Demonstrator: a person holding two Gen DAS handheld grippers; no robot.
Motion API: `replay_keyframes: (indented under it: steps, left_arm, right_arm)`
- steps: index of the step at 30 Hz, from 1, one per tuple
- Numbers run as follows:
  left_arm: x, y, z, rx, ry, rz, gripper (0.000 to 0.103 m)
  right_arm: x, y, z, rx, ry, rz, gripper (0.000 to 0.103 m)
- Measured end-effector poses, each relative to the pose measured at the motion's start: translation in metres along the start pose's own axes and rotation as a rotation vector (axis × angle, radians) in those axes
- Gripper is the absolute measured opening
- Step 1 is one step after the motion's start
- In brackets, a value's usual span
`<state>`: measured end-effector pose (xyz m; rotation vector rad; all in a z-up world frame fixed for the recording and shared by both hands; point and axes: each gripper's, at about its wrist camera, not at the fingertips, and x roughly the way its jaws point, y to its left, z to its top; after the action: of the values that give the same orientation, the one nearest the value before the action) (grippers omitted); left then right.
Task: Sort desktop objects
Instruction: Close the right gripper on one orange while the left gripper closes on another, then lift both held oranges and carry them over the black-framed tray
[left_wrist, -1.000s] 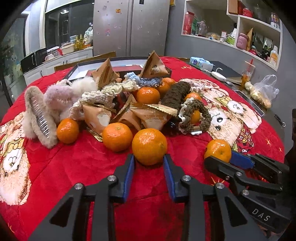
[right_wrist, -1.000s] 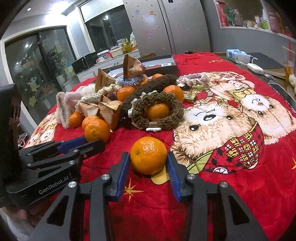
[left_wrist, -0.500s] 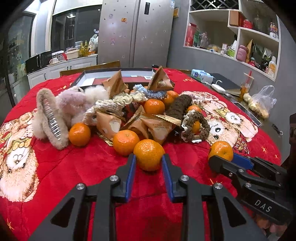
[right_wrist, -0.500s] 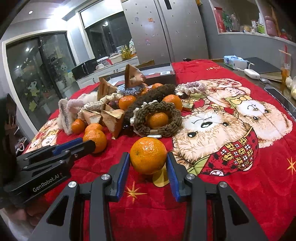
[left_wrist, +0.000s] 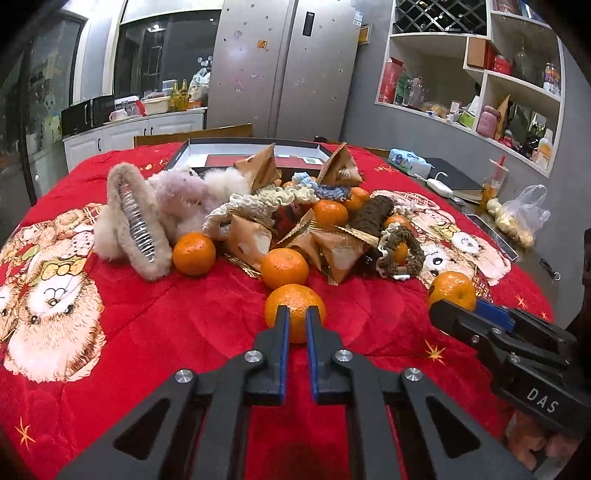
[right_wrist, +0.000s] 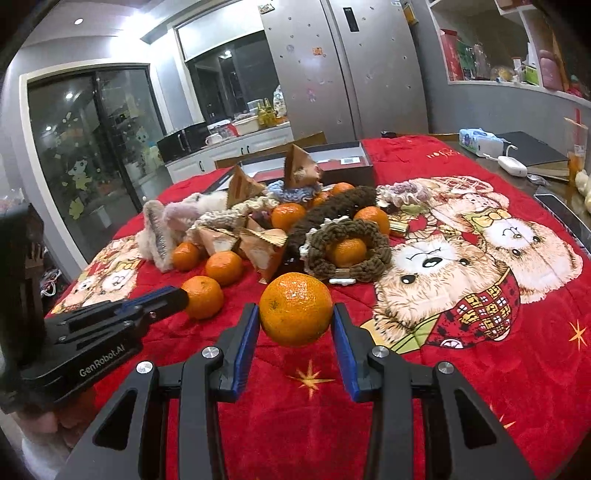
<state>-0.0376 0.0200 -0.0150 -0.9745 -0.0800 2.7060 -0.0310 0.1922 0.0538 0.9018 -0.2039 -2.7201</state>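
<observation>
Left tongs (left_wrist: 294, 314) now pressed together, empty — right tongs (right_wrist: 295, 317) pinching lifted tangerine (right_wrist: 295, 308); round, no long axis.

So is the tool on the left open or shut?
Shut. The left tool has its blue pads nearly together, empty, with a tangerine just beyond the tips.

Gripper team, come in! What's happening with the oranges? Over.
Left gripper shut, empty, loose orange just past tips. Right gripper clamped on second orange. Clutter pile behind, not blocking.

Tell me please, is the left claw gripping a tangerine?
No, the left claw is shut with nothing between its tips, and the tangerine sits just beyond them.
</observation>
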Motion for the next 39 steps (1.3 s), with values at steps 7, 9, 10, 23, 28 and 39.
replay_keyframes:
  steps: [7, 9, 10, 23, 28, 39]
  left_arm:
    - [0.004, -0.006, -0.001, 0.017, 0.021, 0.016, 0.038]
    - [0.007, -0.007, 0.0, 0.022, 0.023, 0.046, 0.038]
    - [0.009, -0.007, 0.001, 0.023, 0.027, 0.062, 0.038]
    - [0.036, -0.011, 0.007, 0.027, 0.105, 0.101, 0.041]
    - [0.042, -0.009, 0.004, 0.011, 0.136, 0.087, 0.041]
    - [0.031, -0.014, 0.001, 0.022, 0.067, 0.088, 0.04]
  right_arm:
    - [-0.003, -0.001, -0.001, 0.006, -0.006, 0.003, 0.038]
    - [-0.002, -0.003, -0.001, 0.007, -0.003, 0.003, 0.038]
    - [-0.002, -0.004, -0.002, 0.008, -0.002, 0.002, 0.038]
    - [0.002, -0.021, -0.001, 0.032, 0.003, 0.01, 0.038]
    - [0.001, -0.03, 0.001, 0.05, 0.001, 0.021, 0.038]
    - [-0.007, -0.034, 0.0, 0.052, -0.016, 0.032, 0.038]
